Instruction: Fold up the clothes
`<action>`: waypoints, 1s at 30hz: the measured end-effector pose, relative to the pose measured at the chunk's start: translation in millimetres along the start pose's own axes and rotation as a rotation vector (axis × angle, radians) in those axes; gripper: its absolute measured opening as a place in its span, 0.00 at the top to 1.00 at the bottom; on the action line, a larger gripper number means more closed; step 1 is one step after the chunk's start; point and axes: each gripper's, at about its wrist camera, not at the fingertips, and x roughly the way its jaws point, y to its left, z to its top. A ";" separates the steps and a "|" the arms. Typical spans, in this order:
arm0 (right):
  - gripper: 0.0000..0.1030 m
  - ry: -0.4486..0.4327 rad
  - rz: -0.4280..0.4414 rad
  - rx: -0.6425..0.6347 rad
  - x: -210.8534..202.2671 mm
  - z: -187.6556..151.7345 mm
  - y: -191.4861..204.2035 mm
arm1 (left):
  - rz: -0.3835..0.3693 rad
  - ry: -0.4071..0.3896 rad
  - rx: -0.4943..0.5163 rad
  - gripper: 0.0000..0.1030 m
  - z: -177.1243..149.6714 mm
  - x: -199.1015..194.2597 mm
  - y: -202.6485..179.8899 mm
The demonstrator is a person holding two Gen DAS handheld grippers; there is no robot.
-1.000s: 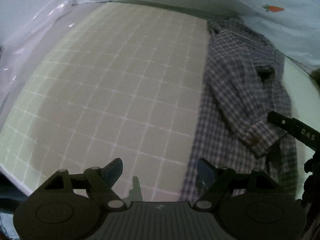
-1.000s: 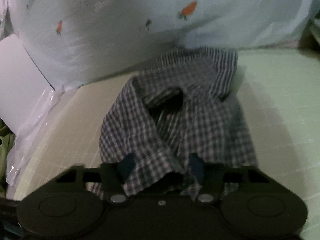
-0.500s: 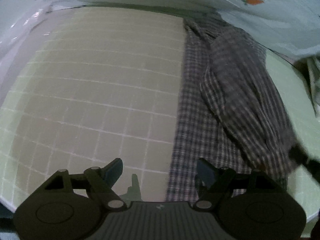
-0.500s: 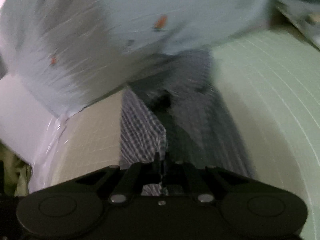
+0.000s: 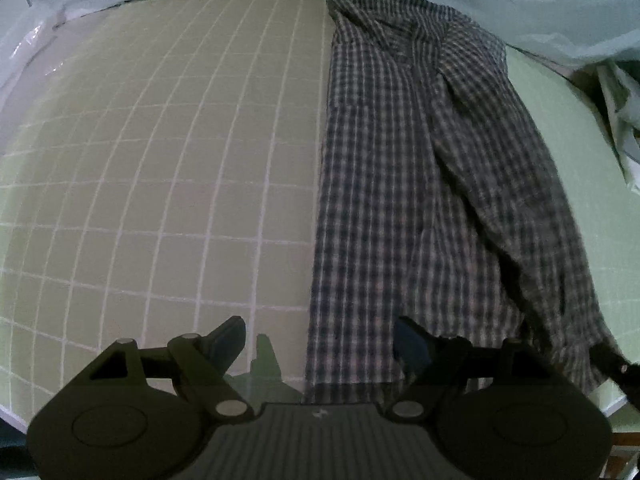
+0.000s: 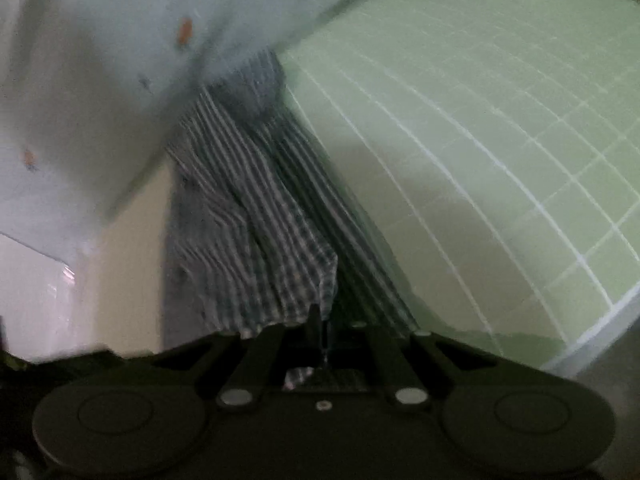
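Home folding spot; gridded green mat (image 5: 160, 160), carrot-print sheet (image 6: 120, 60)

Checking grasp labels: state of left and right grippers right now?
Left gripper: open, holding nothing, its jaws straddling the near left edge of the plaid shirt.
Right gripper: shut on the plaid shirt's edge.

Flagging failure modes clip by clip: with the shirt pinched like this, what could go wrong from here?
1. The right gripper is shut on only a thin edge of the plaid shirt; a pull may let the cloth slip out.
2. The left gripper is open and holds nothing, so the shirt's flat part could drag across the grid mat.
3. The raised layer is bunched; the fold may land creased.
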 end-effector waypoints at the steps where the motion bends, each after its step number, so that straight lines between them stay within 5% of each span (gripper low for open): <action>1: 0.97 -0.005 -0.010 -0.022 -0.7 0.0 0.8 | 0.002 0.012 -0.003 0.21 -2.0 3.4 0.7; 3: 0.96 0.032 -0.068 -0.097 9.3 -4.0 3.6 | 0.011 0.030 0.000 0.21 -5.1 8.5 0.1; 5: 0.85 0.037 -0.106 -0.164 10.8 -7.8 8.1 | 0.018 0.033 0.011 0.21 -9.6 9.4 -2.1; 7: 0.50 0.023 -0.138 -0.228 8.1 -9.7 16.3 | 0.022 0.040 0.017 0.21 -15.0 9.7 -3.6; 13: 0.24 0.074 -0.207 -0.355 18.0 -17.7 18.4 | 0.030 0.056 0.043 0.21 -33.5 8.4 -7.4; 30: 0.05 0.180 -0.244 -0.521 29.5 -50.9 24.6 | -0.017 0.079 0.148 0.22 -88.7 7.6 -34.5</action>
